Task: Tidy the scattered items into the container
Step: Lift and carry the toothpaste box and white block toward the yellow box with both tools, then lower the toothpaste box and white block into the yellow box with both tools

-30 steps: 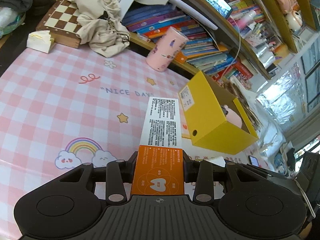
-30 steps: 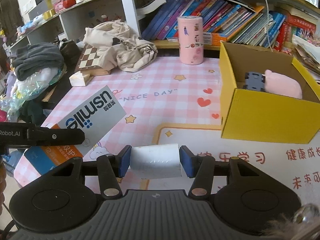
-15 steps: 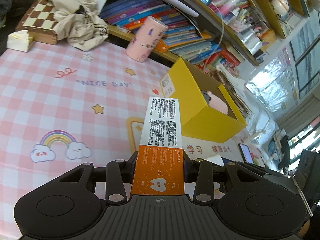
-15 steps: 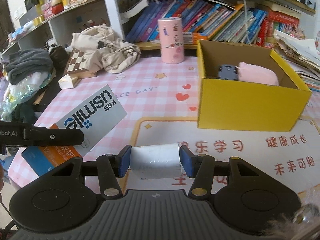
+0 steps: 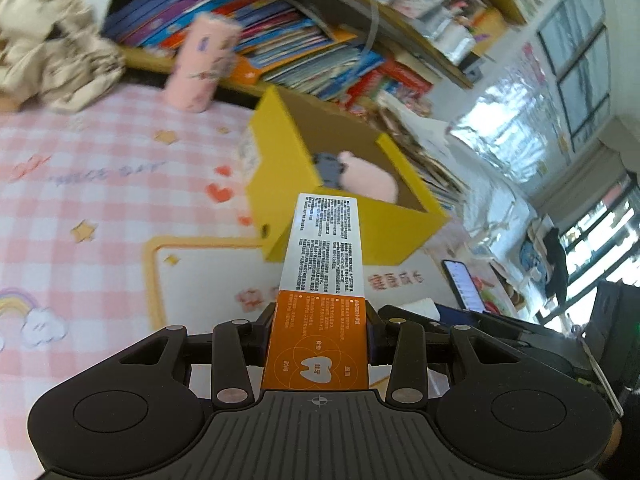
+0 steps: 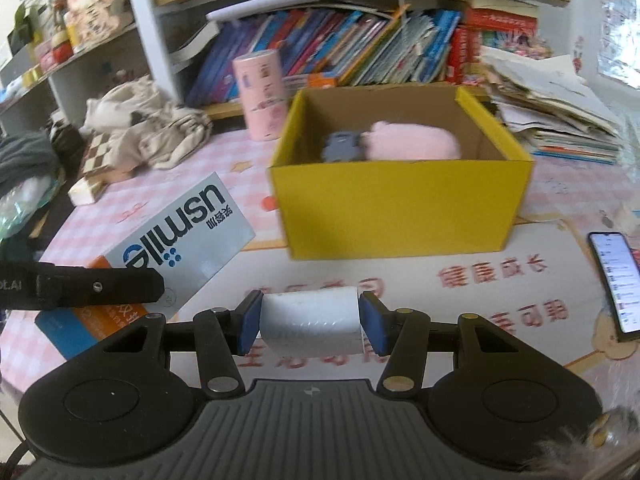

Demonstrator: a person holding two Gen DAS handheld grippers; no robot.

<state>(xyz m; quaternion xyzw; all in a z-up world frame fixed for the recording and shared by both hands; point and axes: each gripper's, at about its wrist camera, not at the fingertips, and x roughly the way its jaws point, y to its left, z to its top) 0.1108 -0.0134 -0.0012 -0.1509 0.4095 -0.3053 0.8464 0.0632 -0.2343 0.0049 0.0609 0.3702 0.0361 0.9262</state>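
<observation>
Two things are carried toward the yellow box on the worktop: the left hand-held gripper is closed on a long toothpaste box, and the right hand-held gripper squeezes a white roll, probably so both can drop inside.
</observation>
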